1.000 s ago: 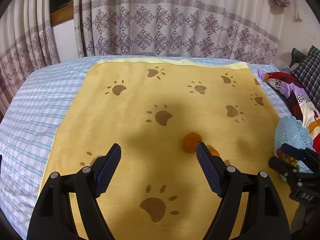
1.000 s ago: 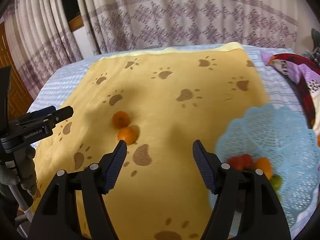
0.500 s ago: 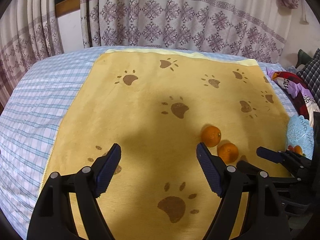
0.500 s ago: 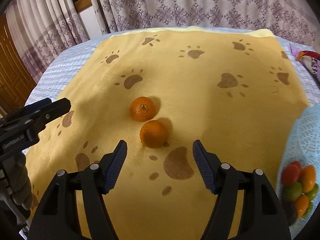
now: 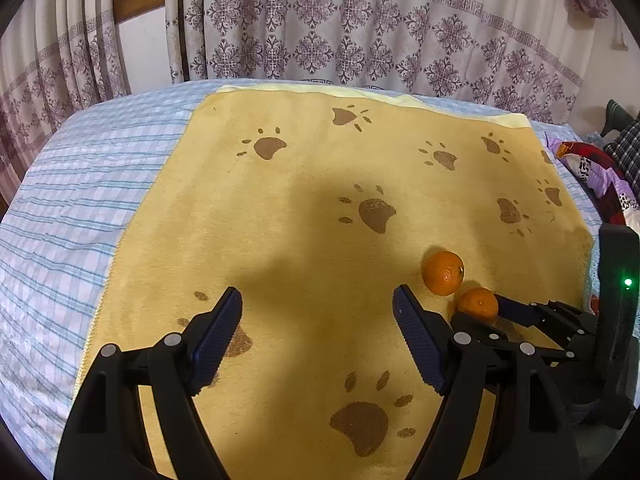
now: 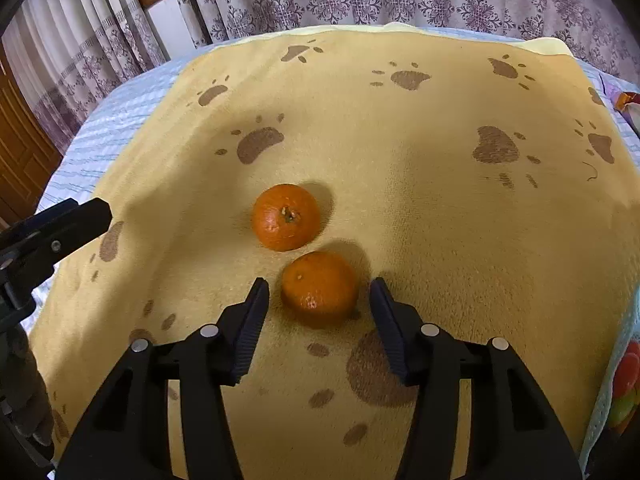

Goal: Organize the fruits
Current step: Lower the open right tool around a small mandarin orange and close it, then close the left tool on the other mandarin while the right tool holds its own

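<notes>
Two oranges lie on a yellow paw-print blanket. In the right wrist view, the near orange sits between the fingertips of my open right gripper, with a small gap on each side. The far orange lies just beyond it. My left gripper is open and empty over bare blanket. In the left wrist view both oranges lie to its right, with the right gripper around the near one. A pale blue mesh basket holding fruit shows at the right edge.
The blanket covers a bed with a blue checked sheet. Patterned curtains hang behind. Colourful pillows lie at the far right. The left gripper's finger shows at the left of the right wrist view.
The right gripper has moved forward and down to the near orange, which now sits between its fingers, and narrowed somewhat. The left gripper stays open and has shifted only slightly.
</notes>
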### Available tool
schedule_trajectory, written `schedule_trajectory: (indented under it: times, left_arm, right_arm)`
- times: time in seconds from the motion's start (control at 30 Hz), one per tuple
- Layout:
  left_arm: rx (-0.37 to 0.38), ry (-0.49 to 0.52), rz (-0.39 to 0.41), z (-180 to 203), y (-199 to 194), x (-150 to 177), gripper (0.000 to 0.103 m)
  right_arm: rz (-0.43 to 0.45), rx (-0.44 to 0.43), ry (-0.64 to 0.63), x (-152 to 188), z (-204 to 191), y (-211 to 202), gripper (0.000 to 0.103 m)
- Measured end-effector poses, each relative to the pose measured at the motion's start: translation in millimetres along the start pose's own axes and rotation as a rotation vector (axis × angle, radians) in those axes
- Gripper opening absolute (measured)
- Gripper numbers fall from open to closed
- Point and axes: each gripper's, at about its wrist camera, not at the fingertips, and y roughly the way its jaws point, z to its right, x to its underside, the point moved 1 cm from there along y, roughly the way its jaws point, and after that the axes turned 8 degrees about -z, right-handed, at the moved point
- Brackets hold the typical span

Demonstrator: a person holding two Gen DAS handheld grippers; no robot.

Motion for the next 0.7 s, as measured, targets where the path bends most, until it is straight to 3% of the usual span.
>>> schedule_trajectory:
  times: [0.13,0.4,0.7]
  left_arm:
    - [0.005,0.01,-0.009,6.7,6.6,-1.2,0.077]
    - [0.01,0.037,-0.027,26.2,24.4,-7.3,0.077]
    - [0.073,0.069,-0.081,55.4,49.9,-9.6,0.077]
  right_arm:
    - [-0.003,-0.005,-0.003,-1.9,2.7,-1.3,0.04]
    - [0.002,-0.003,-0.025,12.9,11.5,-23.2,0.039]
    - [0.022,-0.015,0.021,31.5,36.9,-56.6,0.039]
